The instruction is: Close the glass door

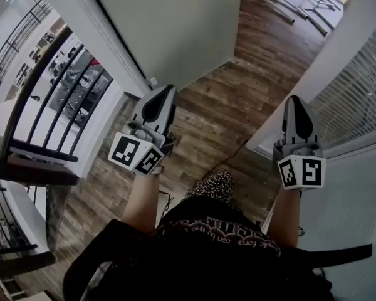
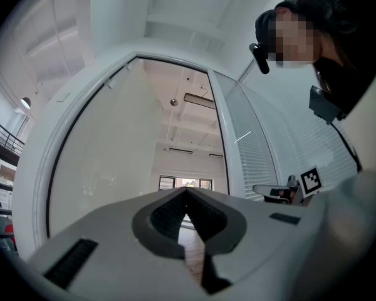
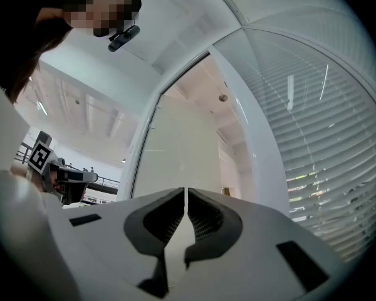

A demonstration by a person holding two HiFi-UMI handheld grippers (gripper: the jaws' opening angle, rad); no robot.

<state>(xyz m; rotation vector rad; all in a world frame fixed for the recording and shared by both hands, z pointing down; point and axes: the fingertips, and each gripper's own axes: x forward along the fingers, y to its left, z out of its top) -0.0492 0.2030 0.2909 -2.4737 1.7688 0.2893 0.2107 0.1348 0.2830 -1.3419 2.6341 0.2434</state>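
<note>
The glass door [image 1: 175, 24] is a tall frosted panel with a dark edge, standing ahead and to the left of an open doorway. In the left gripper view the glass door [image 2: 113, 162] fills the left, with the opening [image 2: 188, 162] beside it. My left gripper [image 1: 165, 88] points forward over the wooden floor, short of the door and touching nothing. Its jaws meet at the tips, and the left gripper [image 2: 187, 191] holds nothing. My right gripper [image 1: 296, 98] is level with it further right. The right gripper [image 3: 185, 190] is shut and empty. The frosted panel [image 3: 175, 149] rises ahead of it.
A glass wall with white blinds [image 1: 357, 99] lines the right side. A black railing [image 1: 44, 105] runs along the left. A thin black cable [image 1: 229, 158] lies on the wooden floor [image 1: 238, 86] by my feet. Metal frames [image 1: 301, 2] lie beyond the doorway.
</note>
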